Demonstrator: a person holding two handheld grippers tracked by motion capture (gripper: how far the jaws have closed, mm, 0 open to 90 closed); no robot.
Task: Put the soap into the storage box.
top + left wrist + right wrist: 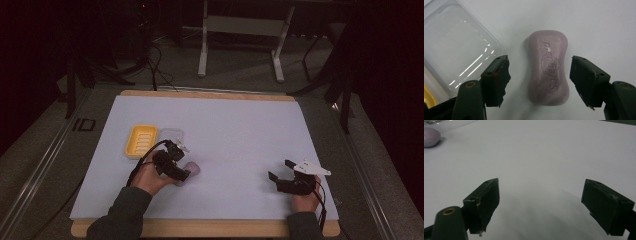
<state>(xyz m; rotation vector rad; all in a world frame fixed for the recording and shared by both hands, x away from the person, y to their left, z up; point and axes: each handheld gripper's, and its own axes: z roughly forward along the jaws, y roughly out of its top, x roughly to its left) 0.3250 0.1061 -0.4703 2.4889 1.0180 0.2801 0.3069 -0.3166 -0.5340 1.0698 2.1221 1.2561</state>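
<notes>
A pale purple bar of soap (548,68) lies flat on the white sheet, lettering up. My left gripper (539,80) hangs open right over it, one jaw on each long side, neither touching. In the high view the left gripper (175,162) sits left of centre with the soap (192,169) peeking out at its right. A clear plastic lid (454,47) lies just beside the soap, and a yellow soap tray (140,140) rests beyond it. My right gripper (280,171) stands open near the front right, with nothing between its jaws (540,205).
The white sheet (235,125) covers a wooden board (210,94) on a dark table. A grey frame with legs (240,30) stands on the floor behind the table. The soap (430,137) lies at the far left of the right gripper view.
</notes>
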